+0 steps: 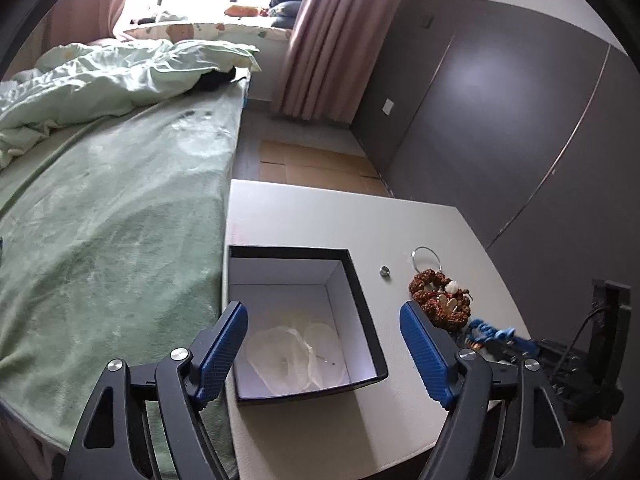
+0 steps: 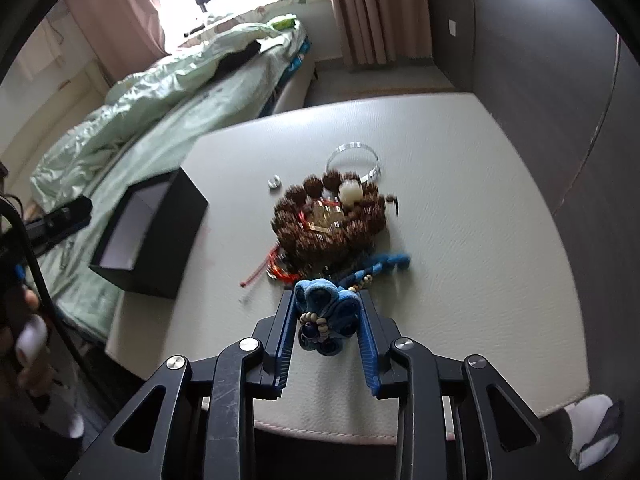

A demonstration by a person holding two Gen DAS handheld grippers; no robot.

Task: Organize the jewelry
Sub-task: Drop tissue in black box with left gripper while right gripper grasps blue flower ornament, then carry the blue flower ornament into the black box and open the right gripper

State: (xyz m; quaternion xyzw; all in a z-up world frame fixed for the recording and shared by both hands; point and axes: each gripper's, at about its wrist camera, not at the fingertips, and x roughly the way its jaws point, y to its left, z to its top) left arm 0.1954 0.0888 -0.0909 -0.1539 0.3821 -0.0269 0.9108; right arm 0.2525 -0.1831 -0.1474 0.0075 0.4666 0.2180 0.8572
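A black box (image 1: pixel 362 304) with a white inside stands on the white table's left side, holding pale translucent pouches (image 1: pixel 296 356). My left gripper (image 1: pixel 322 312) hangs open above it with nothing between its fingers. To the right lies a heap of brown knobbly beads (image 2: pixel 332 220) with a white bead, a silver bangle (image 2: pixel 354 160) behind it, a small silver ring (image 2: pixel 274 181) and a red cord (image 2: pixel 260 270). My right gripper (image 2: pixel 327 300) is shut on a blue fabric ornament (image 2: pixel 326 312) strung with small beads, at the heap's near edge. Its blue tail (image 2: pixel 394 260) trails on the table.
The white table (image 2: pixel 460 240) abuts a bed with a green cover (image 1: pixel 120 220) on the left. A dark grey wardrobe wall (image 1: pixel 500 100) runs along the right. Bare tabletop lies behind the box and to the right of the heap. A person's hand (image 2: pixel 28 336) shows at the left edge.
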